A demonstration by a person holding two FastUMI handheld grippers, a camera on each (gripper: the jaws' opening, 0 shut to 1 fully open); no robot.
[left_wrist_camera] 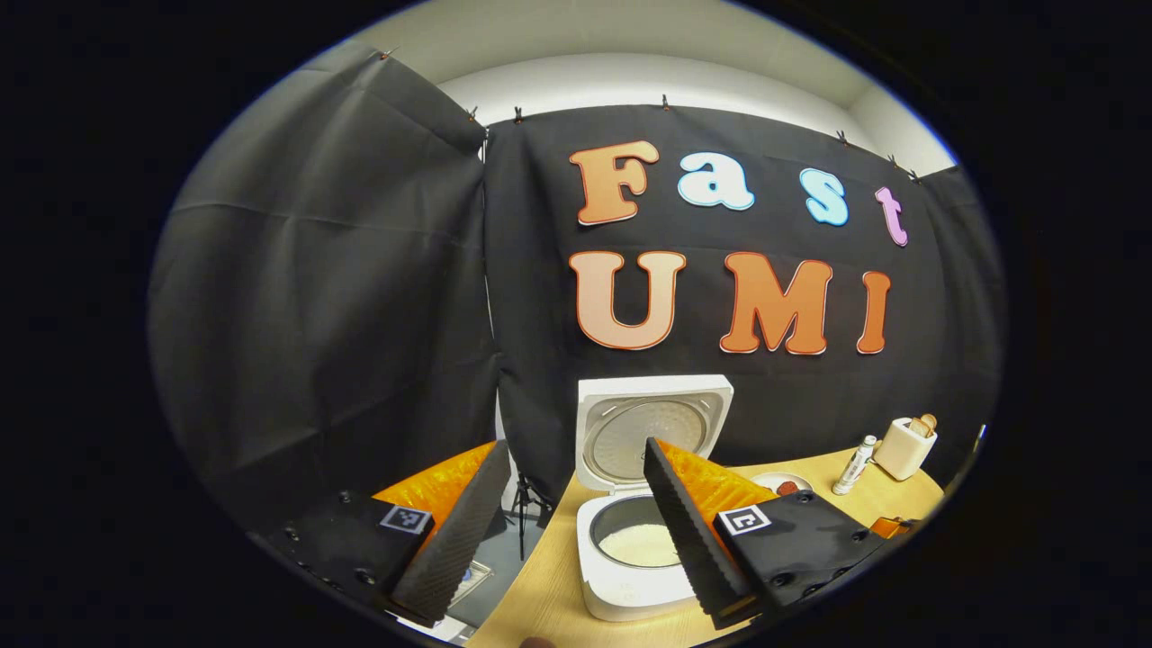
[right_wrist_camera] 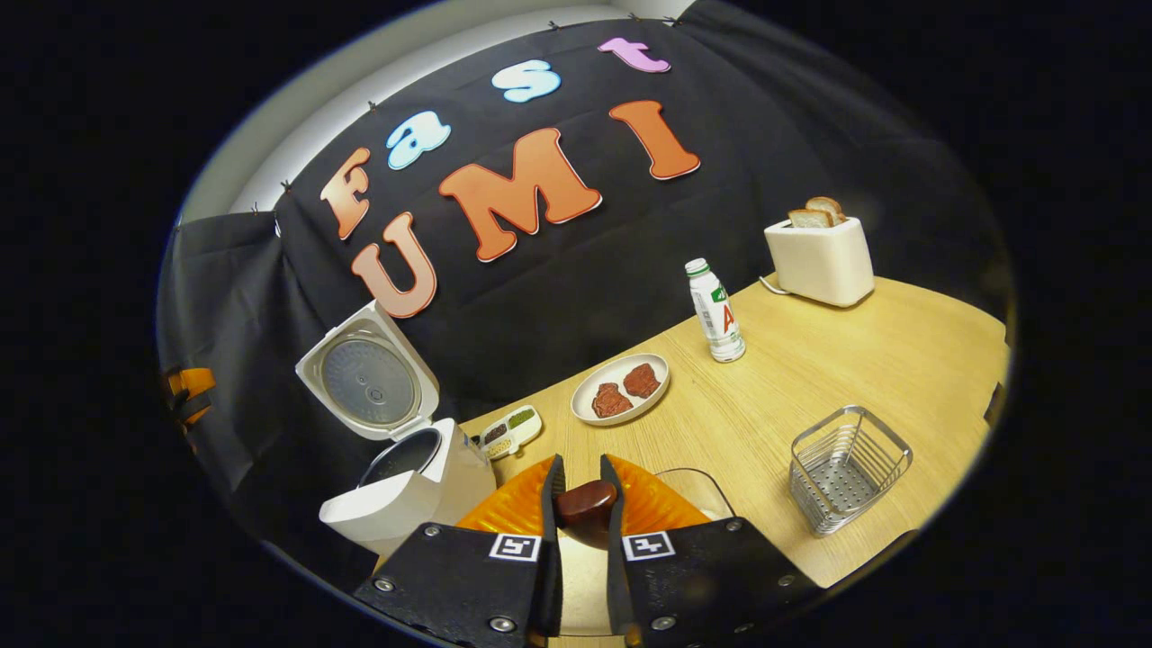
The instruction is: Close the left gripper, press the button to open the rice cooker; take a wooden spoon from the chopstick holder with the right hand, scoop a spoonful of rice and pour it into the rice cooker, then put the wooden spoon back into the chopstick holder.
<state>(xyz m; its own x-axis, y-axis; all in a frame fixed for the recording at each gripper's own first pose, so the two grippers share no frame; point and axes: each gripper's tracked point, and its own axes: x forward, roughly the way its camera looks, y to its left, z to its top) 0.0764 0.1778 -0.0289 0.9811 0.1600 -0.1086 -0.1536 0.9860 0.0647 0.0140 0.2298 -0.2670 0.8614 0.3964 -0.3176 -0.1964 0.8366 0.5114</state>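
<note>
Left gripper (left_wrist_camera: 567, 504) was spread wide, holding nothing; rice cooker (left_wrist_camera: 634, 504) sat just ahead between its fingers, lid up, rice in the pot. Right gripper (right_wrist_camera: 578, 504) was narrowed, both fingers clamping the wooden spoon (right_wrist_camera: 585, 506); wire chopstick holder (right_wrist_camera: 846, 468) stood to its right.

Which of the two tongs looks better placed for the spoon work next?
The right tongs: they already clamp the wooden spoon. The left tongs hang open and empty over the opened rice cooker.
</note>
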